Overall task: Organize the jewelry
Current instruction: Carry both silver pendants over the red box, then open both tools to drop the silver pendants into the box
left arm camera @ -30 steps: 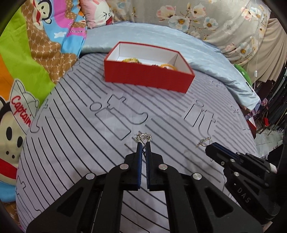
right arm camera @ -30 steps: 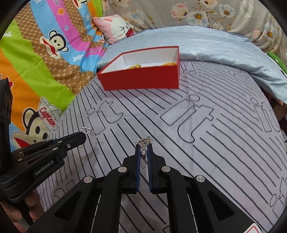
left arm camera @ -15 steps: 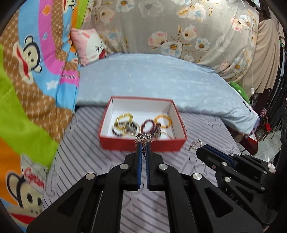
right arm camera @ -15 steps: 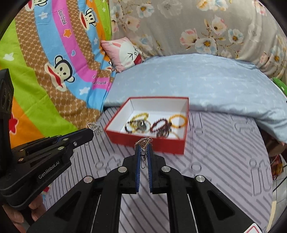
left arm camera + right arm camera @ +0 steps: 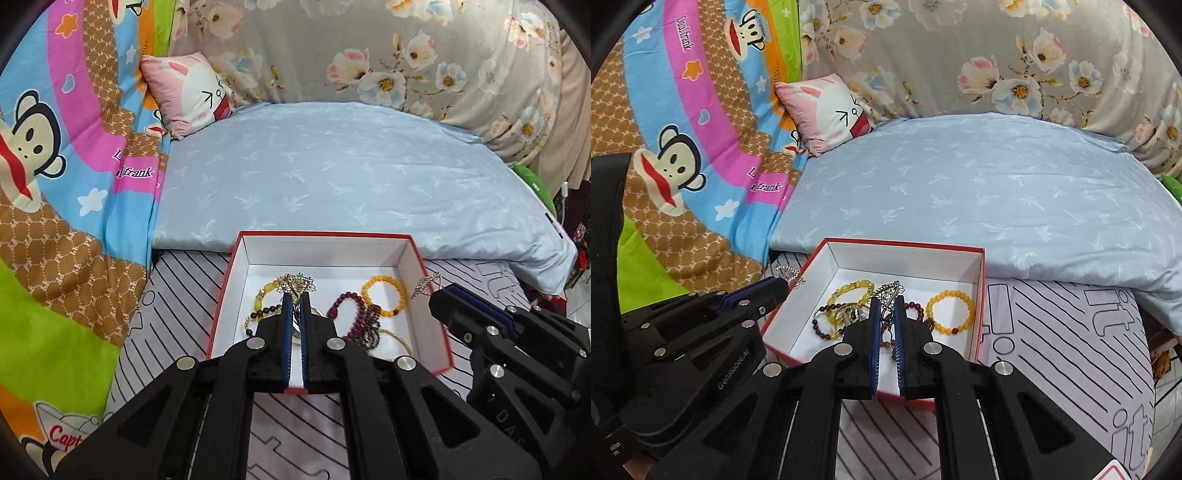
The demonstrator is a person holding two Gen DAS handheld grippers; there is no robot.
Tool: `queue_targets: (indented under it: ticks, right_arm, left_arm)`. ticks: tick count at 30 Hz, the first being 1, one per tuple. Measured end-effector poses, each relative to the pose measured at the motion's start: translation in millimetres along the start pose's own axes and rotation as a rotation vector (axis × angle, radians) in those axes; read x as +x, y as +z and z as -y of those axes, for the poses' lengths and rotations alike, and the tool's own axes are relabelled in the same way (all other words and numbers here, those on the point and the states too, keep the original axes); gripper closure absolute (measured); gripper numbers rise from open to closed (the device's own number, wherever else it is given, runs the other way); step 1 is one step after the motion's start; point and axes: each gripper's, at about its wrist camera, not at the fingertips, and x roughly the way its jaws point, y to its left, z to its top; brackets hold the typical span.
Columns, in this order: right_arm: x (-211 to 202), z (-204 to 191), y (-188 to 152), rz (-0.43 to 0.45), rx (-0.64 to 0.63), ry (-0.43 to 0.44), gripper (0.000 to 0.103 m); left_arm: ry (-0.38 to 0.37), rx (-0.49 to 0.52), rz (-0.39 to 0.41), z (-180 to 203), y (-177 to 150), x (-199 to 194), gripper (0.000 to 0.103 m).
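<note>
**Two claws, each clamped on a silver ornament, over the red box**

Left claw [image 5: 294,295]: fingers nearly together, pinching a silver filigree ornament [image 5: 297,284] at the tips; its lower part is hidden between the blue pads. It hangs over the left half of the red box [image 5: 221,314].

Right claw [image 5: 886,300]: fingers likewise close, clamped on a second silver ornament [image 5: 888,291] with a short chain dangling down the gap. It sits above the box's middle. Seen from the left wrist, this claw's tip lies at the box's right wall, ornament protruding.

Box contents, on the white floor: yellow bead bracelet [image 5: 950,312], whole and clear; dark red bead bracelet [image 5: 356,317], partly heaped; a yellow-and-dark bead tangle [image 5: 836,314], partly covered by claw fingers, individual pieces hard to separate. A thin gold cord [image 5: 397,338] is cut off by the left claw's body.

Setting: box rests on a striped grey sheet [image 5: 1052,332] on the bed, against a pale blue quilt [image 5: 979,192]. Cartoon monkey blanket [image 5: 55,184] to the left; pink pillow [image 5: 192,92] behind.
</note>
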Motion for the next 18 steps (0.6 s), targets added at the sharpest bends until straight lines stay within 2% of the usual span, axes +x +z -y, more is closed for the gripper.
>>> queue_targets:
  ticks: [10, 18]
  right_arm:
    - [50.8, 10.6, 1.1, -0.060, 0.011, -0.022, 0.096]
    - [71.1, 15.1, -5.6, -0.095, 0.018, -0.029, 0.095]
  left_arm:
    - [0.016, -0.014, -0.053, -3.0, 7.6, 51.1, 0.100]
    - [0.026, -0.008, -0.082, -0.3, 2.8, 69.0, 0.098]
